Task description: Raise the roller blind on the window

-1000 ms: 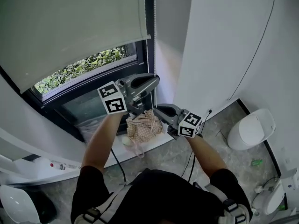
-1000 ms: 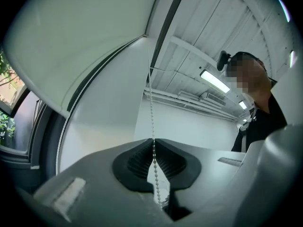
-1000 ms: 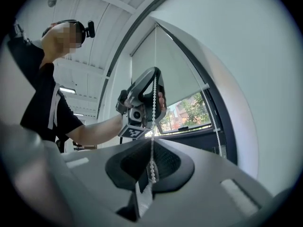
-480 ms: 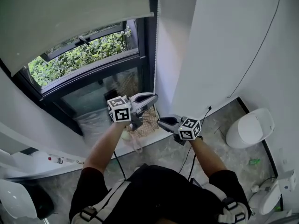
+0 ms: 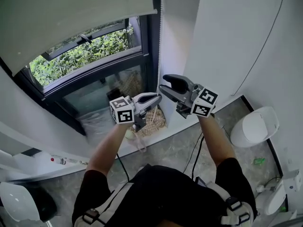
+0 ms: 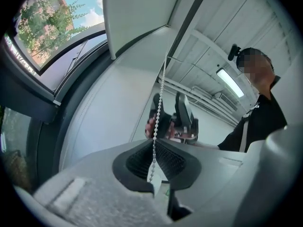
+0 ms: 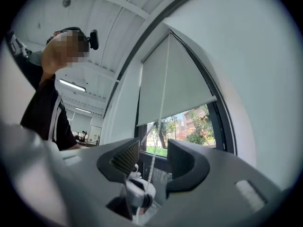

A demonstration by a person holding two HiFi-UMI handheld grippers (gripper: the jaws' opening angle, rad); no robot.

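L claw (image 5: 158,97) sits low by the right edge of the window (image 5: 90,56). Its jaws are clamped tight on the bead chain (image 5: 159,37): beads run straight into the pinch, and the chain goes up taut along the dark frame.

R claw (image 5: 164,83) is just above the L one, tips near each other. Its jaws are wide apart & have only just been opening. The chain passes btwn the pads w/ no squeeze on it, so that claw holds nothing.

Both claws point slightly upward, next to the white wall (image 5: 222,41).

Roller blind (image 5: 71,13) is partway up. Its bottom bar lies across the upper glass, w/ green foliage showing thru the pane below it.

Checked woven bag (image 5: 150,122) is on the sill, right under the L claw. A white fixture (image 5: 254,129) stands on the grey floor (image 5: 175,150) at right, well apart from both claws.
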